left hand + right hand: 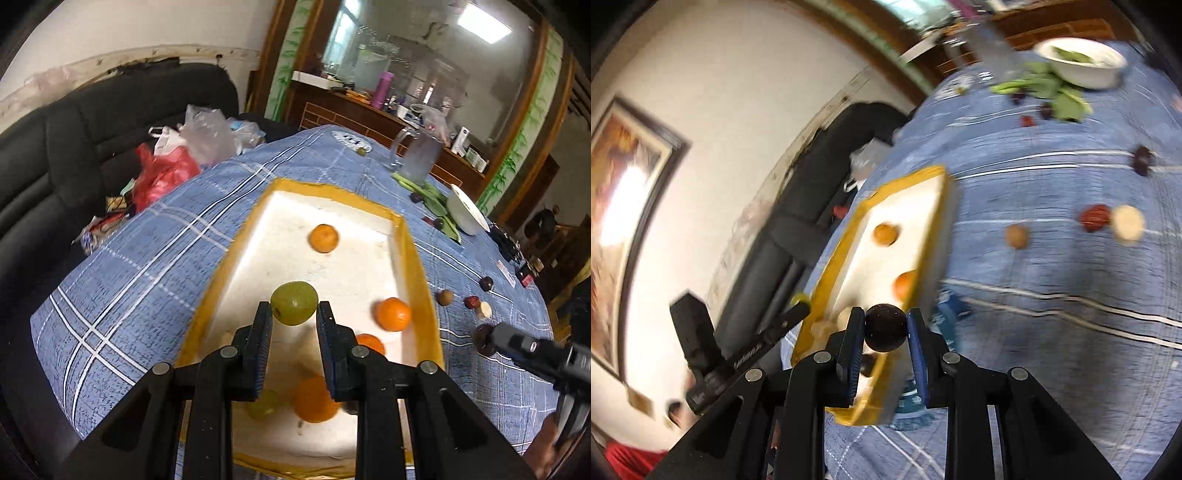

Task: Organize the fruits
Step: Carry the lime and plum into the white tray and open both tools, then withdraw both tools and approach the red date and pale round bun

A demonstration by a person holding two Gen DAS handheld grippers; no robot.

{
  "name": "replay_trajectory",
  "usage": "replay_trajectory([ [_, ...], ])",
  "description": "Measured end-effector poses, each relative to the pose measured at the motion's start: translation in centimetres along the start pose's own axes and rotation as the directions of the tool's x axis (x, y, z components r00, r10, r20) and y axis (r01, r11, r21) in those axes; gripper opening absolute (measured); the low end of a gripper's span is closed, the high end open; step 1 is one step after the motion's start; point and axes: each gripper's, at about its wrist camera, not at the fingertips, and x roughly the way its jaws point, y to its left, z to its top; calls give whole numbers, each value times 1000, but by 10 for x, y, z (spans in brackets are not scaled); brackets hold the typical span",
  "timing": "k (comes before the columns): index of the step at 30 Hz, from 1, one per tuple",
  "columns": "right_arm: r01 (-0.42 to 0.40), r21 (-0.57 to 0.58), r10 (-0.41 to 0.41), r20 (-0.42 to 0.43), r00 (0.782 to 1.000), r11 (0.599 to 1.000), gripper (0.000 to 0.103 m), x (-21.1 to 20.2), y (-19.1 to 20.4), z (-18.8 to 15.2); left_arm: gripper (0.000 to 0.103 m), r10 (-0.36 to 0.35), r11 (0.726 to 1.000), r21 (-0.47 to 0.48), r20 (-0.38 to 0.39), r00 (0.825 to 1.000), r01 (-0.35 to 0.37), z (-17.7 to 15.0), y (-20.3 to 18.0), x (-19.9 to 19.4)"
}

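My left gripper (294, 314) is shut on a green grape (294, 302) and holds it above the white foam tray with a yellow rim (236, 247). Several oranges lie in the tray, one at the back (323, 238), one at the right (393, 314). Another green grape (263, 403) lies under my fingers. My right gripper (885, 326) is shut on a dark round plum (885, 327) and holds it over the tray's near corner (864, 410). The right gripper also shows at the right in the left wrist view (491, 338).
Loose fruits lie on the blue checked cloth right of the tray: a brown one (444, 297), a red date (471, 302), a dark plum (486, 283). A white bowl (466, 214), green leaves and a glass jug (419, 157) stand at the back. A black sofa (74, 147) is on the left.
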Motion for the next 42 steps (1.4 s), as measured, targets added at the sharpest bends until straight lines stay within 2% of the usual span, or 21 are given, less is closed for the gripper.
replay_trajectory([
  [6,119,-157,-126,-36,991,980,26,41,46,-17,24,9,1000,-15,-9,1000,-9,-5,10,6],
  [11,252,-288,-265,-8,964,924,27,65,67,-27,24,14,1000,-18,-6,1000,-14,-7,15,6],
  [13,275,-316,-289,3,957,908,27,69,72,-32,32,4,1000,-20,-2,1000,-4,-7,16,4],
  [15,293,-340,-308,10,951,893,29,73,77,-35,55,-3,1000,-27,12,1000,3,-7,16,0],
  [18,307,-364,-320,27,947,879,52,75,83,-39,59,-14,1000,-27,29,999,15,-5,14,-8],
  [19,312,-369,-321,38,946,875,55,74,86,-40,61,-20,1000,-24,31,999,20,-5,12,-11],
  [23,338,-384,-331,87,940,859,55,63,96,-47,66,-14,1000,-11,54,998,15,-4,7,-24],
  [26,409,-382,-385,140,912,829,59,51,100,-54,72,-17,1000,6,77,997,16,-5,-1,-36],
  [28,467,-372,-430,182,884,802,64,43,100,-58,73,-13,999,36,99,995,9,-7,-10,-45],
  [32,560,-358,-499,255,828,747,66,24,98,-67,79,-17,997,82,127,992,6,-11,-28,-59],
  [35,625,-355,-541,315,780,695,73,8,99,-72,80,-21,993,115,143,989,5,-14,-42,-67],
  [42,696,-333,-571,402,715,636,77,-26,99,-87,85,-51,986,163,151,987,26,-23,-67,-80],
])
